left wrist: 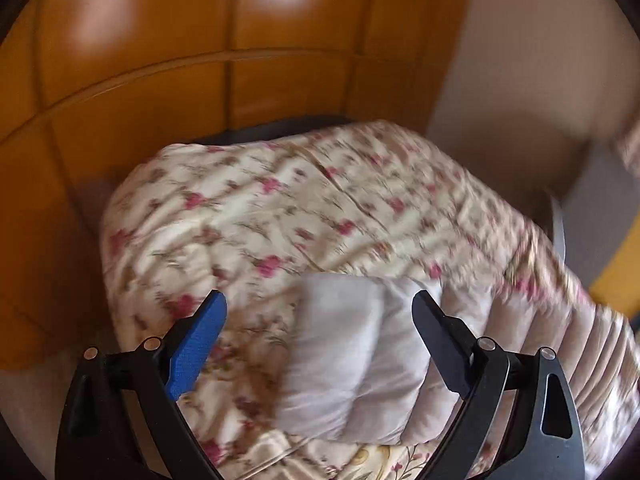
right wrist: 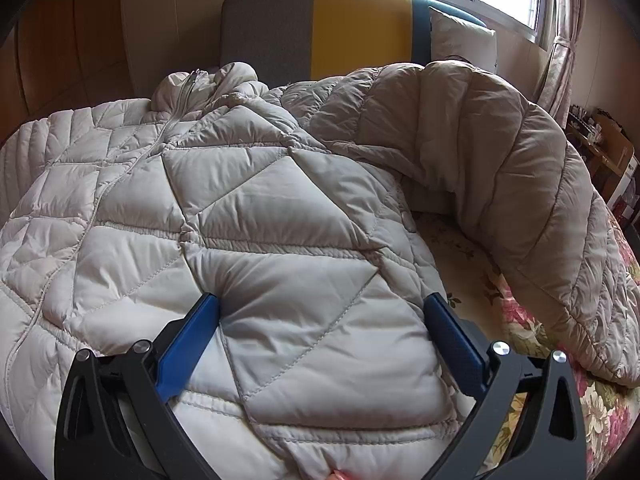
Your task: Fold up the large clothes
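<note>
You have a bed (right wrist: 600, 412) with floral cover — a pale quilted jacket (right wrist: 248, 240) lies spread directly on it.

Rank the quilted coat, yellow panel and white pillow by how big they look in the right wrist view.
1. Quilted coat, fills most of the frame, though nearest the camera.
2. Yellow panel.
3. White pillow, partly hidden.

Matt quilted cloth jacket (right wrist: 256, 240) (glossy wood wardrobe (left wrist: 160, 60))

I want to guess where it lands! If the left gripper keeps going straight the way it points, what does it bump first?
Probably the pale puffy jacket lying between the left gripper's open fingers, with the flowery bedspread beyond. The picture is blurry, so depth is uncertain.
</note>
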A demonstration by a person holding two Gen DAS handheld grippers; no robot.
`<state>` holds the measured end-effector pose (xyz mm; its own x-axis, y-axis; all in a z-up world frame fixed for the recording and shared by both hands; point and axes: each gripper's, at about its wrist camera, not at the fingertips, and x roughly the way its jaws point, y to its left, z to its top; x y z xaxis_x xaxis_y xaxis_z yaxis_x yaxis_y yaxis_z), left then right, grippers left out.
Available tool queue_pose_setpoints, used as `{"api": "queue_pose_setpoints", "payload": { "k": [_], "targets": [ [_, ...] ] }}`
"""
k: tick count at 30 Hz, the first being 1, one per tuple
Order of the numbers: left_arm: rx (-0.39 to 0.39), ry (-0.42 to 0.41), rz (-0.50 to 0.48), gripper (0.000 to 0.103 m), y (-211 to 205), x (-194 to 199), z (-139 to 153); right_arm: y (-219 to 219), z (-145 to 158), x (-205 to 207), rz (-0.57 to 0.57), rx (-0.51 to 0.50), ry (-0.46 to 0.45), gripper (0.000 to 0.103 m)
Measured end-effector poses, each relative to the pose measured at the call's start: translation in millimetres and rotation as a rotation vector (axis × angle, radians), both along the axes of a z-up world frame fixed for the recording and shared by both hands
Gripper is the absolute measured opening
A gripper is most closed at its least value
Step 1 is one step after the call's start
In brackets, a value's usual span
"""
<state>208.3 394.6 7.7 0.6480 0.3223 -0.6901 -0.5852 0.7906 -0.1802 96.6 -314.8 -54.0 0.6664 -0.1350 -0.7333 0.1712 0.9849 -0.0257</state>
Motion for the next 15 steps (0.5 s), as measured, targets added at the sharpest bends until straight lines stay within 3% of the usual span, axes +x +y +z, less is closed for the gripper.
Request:
{"api": "queue_pose_setpoints", "payload": {
  "k": [3, 6, 8, 12, 15],
  "targets": [
    [0.015, -0.097, -0.061, 0.093, -19.3, -20.0, 12.4, 1.0, 0.7, -0.7, -0.005, -0.006, -0.007, 0.101],
    [0.033, -0.144, -0.208, 0.093, -74.8, -29.1, 16.7, 1.7, 5.0, -5.8, -0.026, -0.021, -0.027, 0.101],
    [-0.017, -0.160, -0.343, 0.093, -118.9, -31.2, 12.9, -4.9, 13.5, -15.2, -0.065, 0.008, -0.066, 0.101],
    [-0.104, -0.160, -0.588, 0.093, -214.3, -38.0, 1.8, -47.6, 22.9, -44.1, -0.175, 0.259, -0.121, 0.101],
    [-0.101, -0.141, -0.748, 0.093, -288.0, -41.0, -11.1, -90.4, 11.7, -61.9, -0.312, 0.446, -0.102, 0.099]
  ]
}}
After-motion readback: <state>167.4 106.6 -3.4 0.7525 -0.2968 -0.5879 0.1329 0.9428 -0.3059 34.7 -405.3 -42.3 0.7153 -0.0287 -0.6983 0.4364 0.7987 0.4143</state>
